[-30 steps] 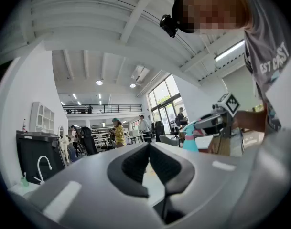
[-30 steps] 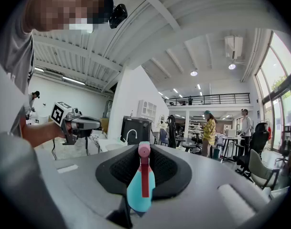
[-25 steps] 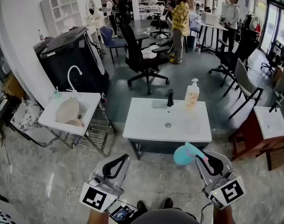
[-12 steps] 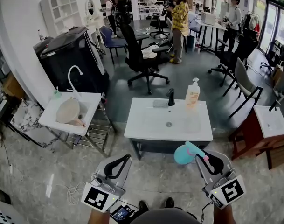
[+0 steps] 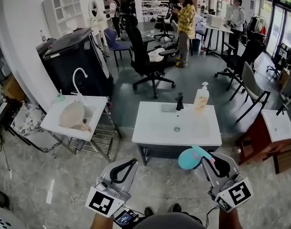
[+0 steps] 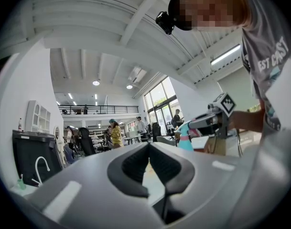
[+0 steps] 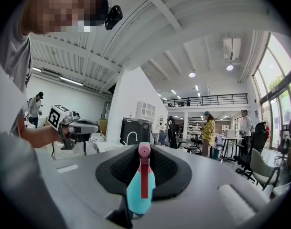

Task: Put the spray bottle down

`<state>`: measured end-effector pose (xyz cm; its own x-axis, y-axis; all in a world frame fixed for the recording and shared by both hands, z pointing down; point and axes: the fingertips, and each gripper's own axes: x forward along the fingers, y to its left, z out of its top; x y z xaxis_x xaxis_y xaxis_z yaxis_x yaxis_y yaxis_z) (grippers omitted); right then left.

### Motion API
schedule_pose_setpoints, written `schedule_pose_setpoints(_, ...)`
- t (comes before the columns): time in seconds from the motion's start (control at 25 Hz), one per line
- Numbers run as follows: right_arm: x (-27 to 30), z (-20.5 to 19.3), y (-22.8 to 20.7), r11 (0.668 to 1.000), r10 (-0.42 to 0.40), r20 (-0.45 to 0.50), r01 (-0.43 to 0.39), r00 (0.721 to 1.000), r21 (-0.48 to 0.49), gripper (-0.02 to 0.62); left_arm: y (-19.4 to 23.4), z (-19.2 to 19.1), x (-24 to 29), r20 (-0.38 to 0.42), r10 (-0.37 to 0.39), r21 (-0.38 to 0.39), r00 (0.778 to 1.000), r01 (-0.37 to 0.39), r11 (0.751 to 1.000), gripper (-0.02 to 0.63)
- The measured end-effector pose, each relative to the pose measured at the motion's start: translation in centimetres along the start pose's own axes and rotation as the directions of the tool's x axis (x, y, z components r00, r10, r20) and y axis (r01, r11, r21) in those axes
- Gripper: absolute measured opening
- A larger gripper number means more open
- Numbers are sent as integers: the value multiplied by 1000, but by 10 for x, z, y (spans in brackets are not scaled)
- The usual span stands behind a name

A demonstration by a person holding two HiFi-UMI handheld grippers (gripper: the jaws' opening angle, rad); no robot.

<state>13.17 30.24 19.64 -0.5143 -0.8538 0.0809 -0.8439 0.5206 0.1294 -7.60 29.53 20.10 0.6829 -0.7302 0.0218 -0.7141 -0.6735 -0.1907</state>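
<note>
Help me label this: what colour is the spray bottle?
Teal spray bottle, pink nozzle; clearest in the right gripper view.

The white counter (image 5: 155,128) is bare across its near and middle part, open from the front edge. Along its far edge a black faucet (image 5: 179,100) and a pump bottle (image 5: 201,97) stand close together. Open floor (image 5: 123,113) lies between it and the smaller sink stand (image 5: 95,106) at left.

Left gripper (image 5: 128,164) closed empty; right gripper (image 5: 211,162) clamped.
</note>
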Motion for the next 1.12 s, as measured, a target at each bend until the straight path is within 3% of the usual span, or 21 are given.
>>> schedule_pose_setpoints(0.44, 43, 6, 9, 999, 7, 8, -7, 1000, -33, 64, 25, -16, 8, 13, -31, -21, 999, 31, 999, 2)
schedule_pose_setpoints(0.84, 86, -6, -59, 997, 72, 33, -71, 997, -6, 64, 39, -29, 79, -42, 31, -10, 999, -32, 999, 2)
schedule_pose_setpoints(1.12, 120, -29, -114, 989, 145, 33, -145, 989, 16, 64, 50, -29, 133, -47, 116, 2, 992, -116, 993, 2)
